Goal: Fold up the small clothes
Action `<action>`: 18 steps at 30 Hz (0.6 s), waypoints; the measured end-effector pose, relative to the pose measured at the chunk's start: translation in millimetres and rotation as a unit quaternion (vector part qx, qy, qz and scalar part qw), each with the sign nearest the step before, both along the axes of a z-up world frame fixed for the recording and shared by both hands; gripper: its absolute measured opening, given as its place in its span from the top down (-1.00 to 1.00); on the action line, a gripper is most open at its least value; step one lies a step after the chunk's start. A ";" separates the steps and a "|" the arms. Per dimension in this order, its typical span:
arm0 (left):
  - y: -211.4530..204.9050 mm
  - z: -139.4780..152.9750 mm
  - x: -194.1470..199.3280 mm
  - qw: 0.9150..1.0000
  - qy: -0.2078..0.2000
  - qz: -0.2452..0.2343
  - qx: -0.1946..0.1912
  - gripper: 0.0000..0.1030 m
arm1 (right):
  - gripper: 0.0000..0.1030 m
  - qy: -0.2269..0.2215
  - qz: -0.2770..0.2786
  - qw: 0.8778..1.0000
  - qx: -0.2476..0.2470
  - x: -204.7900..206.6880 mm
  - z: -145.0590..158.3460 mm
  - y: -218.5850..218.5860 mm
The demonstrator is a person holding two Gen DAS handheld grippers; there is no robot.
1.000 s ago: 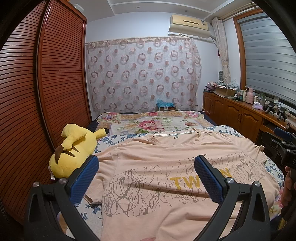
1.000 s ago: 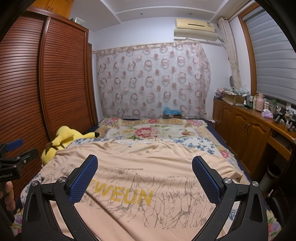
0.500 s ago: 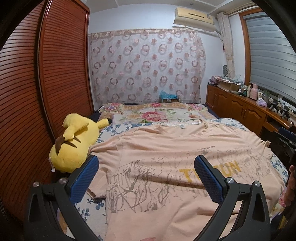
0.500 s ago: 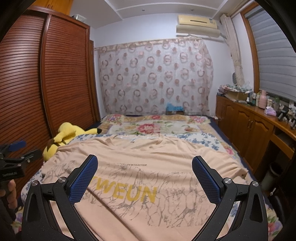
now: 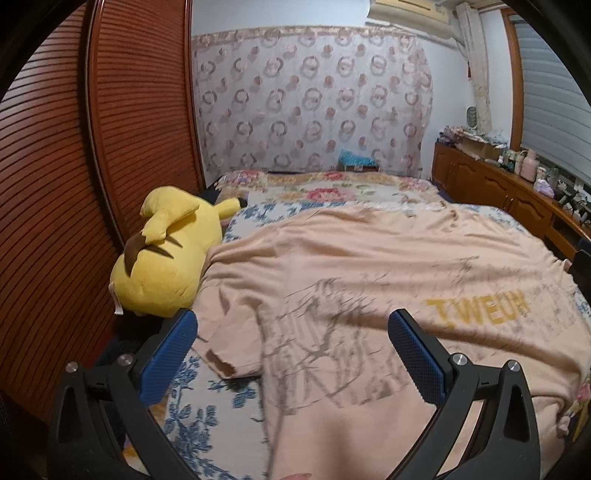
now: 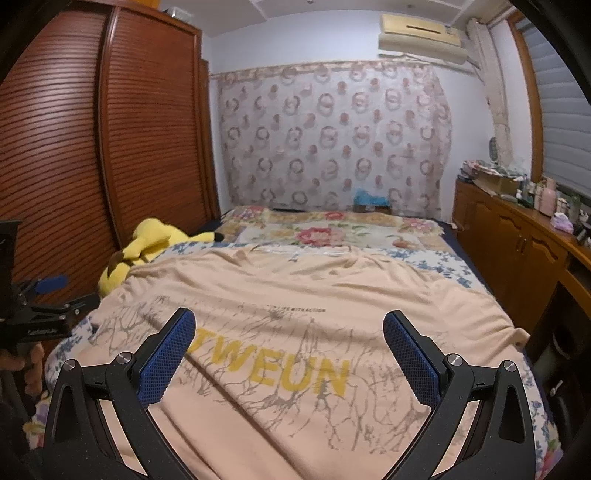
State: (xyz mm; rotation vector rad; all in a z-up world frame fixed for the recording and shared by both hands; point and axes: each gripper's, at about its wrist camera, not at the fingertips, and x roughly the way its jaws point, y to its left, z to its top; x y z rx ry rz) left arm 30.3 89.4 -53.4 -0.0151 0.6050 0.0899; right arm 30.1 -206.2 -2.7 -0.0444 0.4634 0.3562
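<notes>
Left gripper (image 5: pixel 291 347) is released, jaws spread wide, nothing between the blue pads (image 5: pixel 168 356); it hangs over the left side of the T-shirt (image 5: pixel 369 280), above the short sleeve (image 5: pixel 229 347) that lies flat with its hem near the left pad. Right gripper (image 6: pixel 288 350) is likewise released, jaws wide apart, empty, and sits above the shirt's chest print, the yellow lettering (image 6: pixel 273 373) showing between its pads. The peach T-shirt is spread face up on the bed (image 5: pixel 207 417), collar toward the far end, grey crack-like graphic across the front, some wrinkles near the left shoulder; whether the gripper tips touch the fabric I cannot tell. In the right wrist view the left gripper's body and the hand holding it (image 6: pixel 22 354) show at the left edge, beside the bed. A yellow plush toy (image 5: pixel 166 258) lies on the bed's left edge, touching the shirt's left shoulder area. Blue floral bedsheet shows under the sleeve; a floral quilt (image 6: pixel 325 236) covers the far end. Beyond it, a circle-patterned curtain (image 6: pixel 332 140) with an air conditioner (image 6: pixel 421 29) above right. A slatted wooden wardrobe (image 6: pixel 110 129) runs along the left, a wooden cabinet (image 6: pixel 517 251) with cluttered bottles along the right under a window blind (image 5: pixel 554 92).
</notes>
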 end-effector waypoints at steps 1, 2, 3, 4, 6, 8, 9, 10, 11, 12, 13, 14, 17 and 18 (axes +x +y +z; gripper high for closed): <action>4.0 -2.7 1.4 1.000 0.005 0.000 0.000 -1.00 | -1.00 0.002 0.008 1.000 -0.001 2.0 -1.4 3.2; 8.3 -5.7 3.9 1.000 0.009 0.000 0.000 -1.00 | -1.00 0.004 0.017 1.000 -0.003 3.9 -2.9 7.1; 13.9 -9.6 5.9 1.000 0.014 0.000 0.002 -1.00 | -1.00 0.005 0.025 1.000 -0.006 6.3 -3.7 10.9; 17.9 -11.5 7.3 1.000 0.017 -0.001 0.003 -1.00 | -1.00 0.005 0.036 0.999 -0.010 9.3 -4.7 15.5; 29.0 -17.4 12.8 1.000 0.028 -0.001 -0.001 -1.00 | -1.00 0.009 0.053 0.998 -0.017 17.2 -7.0 25.3; 40.5 -21.0 18.5 0.999 0.038 -0.004 -0.009 -1.00 | -1.00 0.015 0.070 0.997 -0.022 25.2 -9.2 33.6; 46.6 -22.1 21.9 0.999 0.043 -0.004 -0.012 -1.00 | -1.00 0.020 0.081 0.996 -0.025 31.6 -10.4 38.5; 53.7 -22.9 25.1 0.999 0.047 0.000 -0.012 -1.00 | -1.00 0.025 0.091 0.995 -0.029 39.0 -11.8 44.1; 59.4 -23.0 27.5 0.999 0.048 0.002 -0.013 -1.00 | -1.00 0.030 0.099 0.994 -0.033 45.6 -12.8 49.7; 67.0 -23.7 30.6 0.999 0.049 0.002 -0.016 -1.00 | -1.00 0.033 0.106 0.993 -0.033 49.3 -13.2 52.7; 71.8 -24.7 32.6 0.999 0.051 0.002 -0.020 -1.00 | -1.00 0.038 0.116 0.992 -0.034 55.8 -14.7 57.5; 78.1 -25.6 35.5 0.998 0.055 0.002 -0.026 -1.00 | -1.00 0.043 0.124 0.991 -0.036 61.4 -16.4 61.6; 96.2 -29.6 43.7 0.997 0.063 0.008 -0.033 -0.91 | -1.00 0.052 0.144 0.987 -0.048 73.5 -24.0 72.7; 101.2 -31.7 46.0 0.997 0.068 0.007 -0.038 -0.86 | -1.00 0.055 0.150 0.986 -0.049 75.8 -25.8 75.8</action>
